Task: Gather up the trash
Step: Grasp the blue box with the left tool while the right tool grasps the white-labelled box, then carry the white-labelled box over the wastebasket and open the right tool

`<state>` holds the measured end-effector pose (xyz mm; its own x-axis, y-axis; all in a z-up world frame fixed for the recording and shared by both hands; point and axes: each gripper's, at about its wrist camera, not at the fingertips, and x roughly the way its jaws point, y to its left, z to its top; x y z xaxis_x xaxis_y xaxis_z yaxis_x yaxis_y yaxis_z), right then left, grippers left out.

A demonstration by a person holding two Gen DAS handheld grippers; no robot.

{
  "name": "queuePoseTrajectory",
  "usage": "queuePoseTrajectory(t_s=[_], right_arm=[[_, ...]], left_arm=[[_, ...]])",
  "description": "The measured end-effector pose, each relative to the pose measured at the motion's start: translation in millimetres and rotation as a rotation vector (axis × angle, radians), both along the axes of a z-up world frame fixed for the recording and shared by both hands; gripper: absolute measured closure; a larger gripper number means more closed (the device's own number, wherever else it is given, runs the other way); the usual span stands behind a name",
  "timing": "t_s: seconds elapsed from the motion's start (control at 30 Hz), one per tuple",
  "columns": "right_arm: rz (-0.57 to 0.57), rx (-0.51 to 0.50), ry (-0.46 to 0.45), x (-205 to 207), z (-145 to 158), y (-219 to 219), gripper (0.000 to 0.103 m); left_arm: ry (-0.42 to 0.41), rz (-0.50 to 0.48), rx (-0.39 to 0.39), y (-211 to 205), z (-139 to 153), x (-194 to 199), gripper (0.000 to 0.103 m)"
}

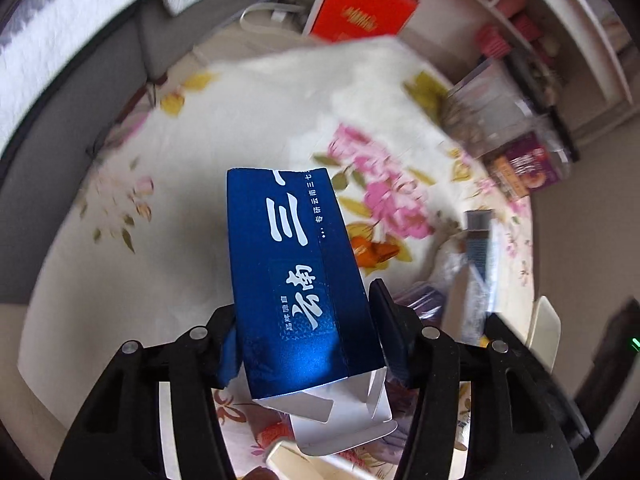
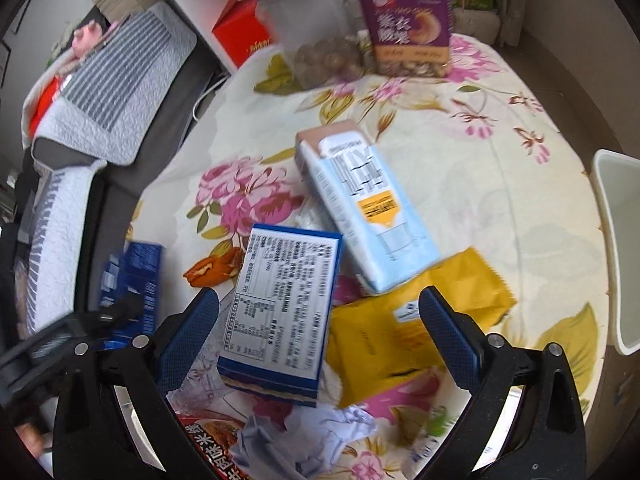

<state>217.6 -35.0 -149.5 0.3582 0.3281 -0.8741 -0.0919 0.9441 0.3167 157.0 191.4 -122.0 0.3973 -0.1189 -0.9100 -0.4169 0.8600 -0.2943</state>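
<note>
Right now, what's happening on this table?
A person with a handheld gripper in each hand is clearing trash off a round table with a floral tablecloth. The left gripper is shut on an empty dark blue carton with its end flap open. The right gripper is open, hanging over the pile: a blue-edged box, a pale blue carton, a yellow packet and crumpled paper. A white bin stands at the table's edge.
</note>
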Motion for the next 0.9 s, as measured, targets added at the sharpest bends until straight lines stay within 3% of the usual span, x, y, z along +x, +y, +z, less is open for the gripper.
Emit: queuePoseTrajectory(t_s=[0.23,0.4,0.9], right_arm=[[0.04,-0.011,0.034,4,-17,17,0.009],[0.06,0.015,0.045,7,-20,16,0.042],[0.019,0.021,-0.145,-8,34,-15,0.045]], left_arm=[[-0.077,-0.038,0.041,-3,20,-5,0.047],[-0.082,-0.046,0.035,-9,16,-5,0.047],[-0.19,-0.088,0.094,-40,41,-8,0.047]])
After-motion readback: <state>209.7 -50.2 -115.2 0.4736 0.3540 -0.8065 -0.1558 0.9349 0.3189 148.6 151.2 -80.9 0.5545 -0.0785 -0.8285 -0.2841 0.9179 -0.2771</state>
